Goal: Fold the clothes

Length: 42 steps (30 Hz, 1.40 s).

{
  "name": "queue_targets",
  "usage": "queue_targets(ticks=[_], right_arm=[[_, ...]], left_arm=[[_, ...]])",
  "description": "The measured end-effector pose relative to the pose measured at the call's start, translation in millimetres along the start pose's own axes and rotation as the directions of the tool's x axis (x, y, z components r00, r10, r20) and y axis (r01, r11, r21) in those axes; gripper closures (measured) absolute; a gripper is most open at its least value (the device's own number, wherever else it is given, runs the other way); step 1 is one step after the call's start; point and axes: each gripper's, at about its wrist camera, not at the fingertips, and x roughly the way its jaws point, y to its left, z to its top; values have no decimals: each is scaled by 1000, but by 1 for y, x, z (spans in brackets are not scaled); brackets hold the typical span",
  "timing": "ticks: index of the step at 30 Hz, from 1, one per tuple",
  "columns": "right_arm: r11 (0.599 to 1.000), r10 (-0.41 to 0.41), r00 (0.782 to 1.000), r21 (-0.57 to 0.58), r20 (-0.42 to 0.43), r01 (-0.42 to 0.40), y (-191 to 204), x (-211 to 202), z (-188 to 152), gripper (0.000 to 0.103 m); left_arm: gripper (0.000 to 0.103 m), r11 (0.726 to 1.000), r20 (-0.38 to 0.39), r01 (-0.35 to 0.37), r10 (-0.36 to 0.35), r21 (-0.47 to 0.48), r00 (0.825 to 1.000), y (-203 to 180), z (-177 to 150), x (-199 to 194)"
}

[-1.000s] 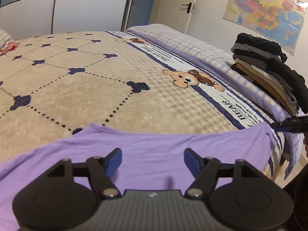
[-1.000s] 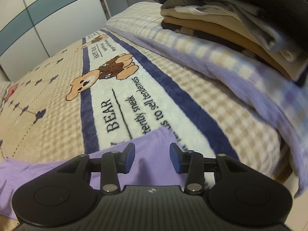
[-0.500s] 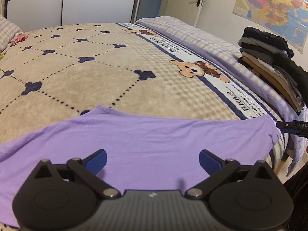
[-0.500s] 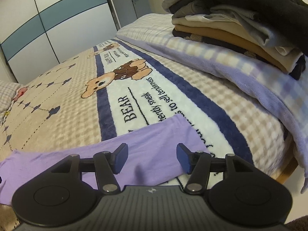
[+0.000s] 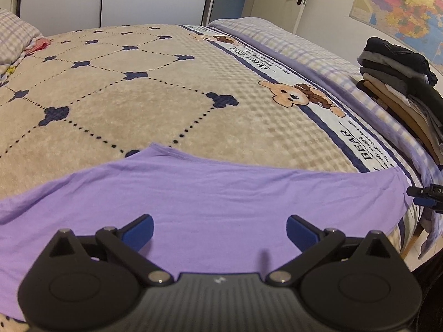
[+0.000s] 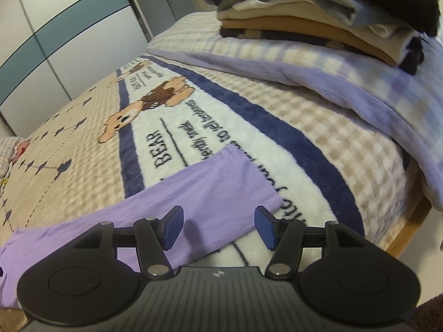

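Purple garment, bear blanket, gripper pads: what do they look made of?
Purple garment: thin, matte knit, likely cotton jersey; it lies flat with fine soft creases and a stitched hem.
Bear blanket: plush fleece, probably synthetic; fuzzy waffle-textured pile, printed bears and text.
Pads: blue, matte, finely textured, seemingly rubber or soft plastic, on black hard plastic linkages. Left gripper has the same.

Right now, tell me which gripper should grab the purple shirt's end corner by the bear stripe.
Right. The right gripper hangs open just short of the purple shirt corner; the left gripper sits mid-shirt.
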Motion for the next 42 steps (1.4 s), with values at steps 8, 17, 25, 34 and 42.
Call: queue_targets(ticks=[8, 17, 25, 34, 42], right_arm=[[1000, -2, 1000, 2, -15, 2, -1, 6, -3, 43], [1000, -24, 1000, -19, -9, 24, 3, 10, -6, 43], [996, -47, 999, -76, -5, 47, 12, 11, -9, 46], [992, -42, 999, -121, -9, 41, 19, 10, -11, 69], [992, -19, 1000, -125, -16, 17, 22, 10, -12, 81]], left_arm=[[0, 1000, 2, 5, -5, 4, 1000, -1, 0, -2], [0, 1000, 15, 6, -6, -11, 1000, 3, 1, -7], [0, 1000, 24, 13, -13, -15, 1000, 3, 3, -10], [0, 1000, 17, 10, -10, -12, 1000, 3, 3, -9], [0, 1000, 13, 18, -18, -11, 1000, 3, 2, -7]])
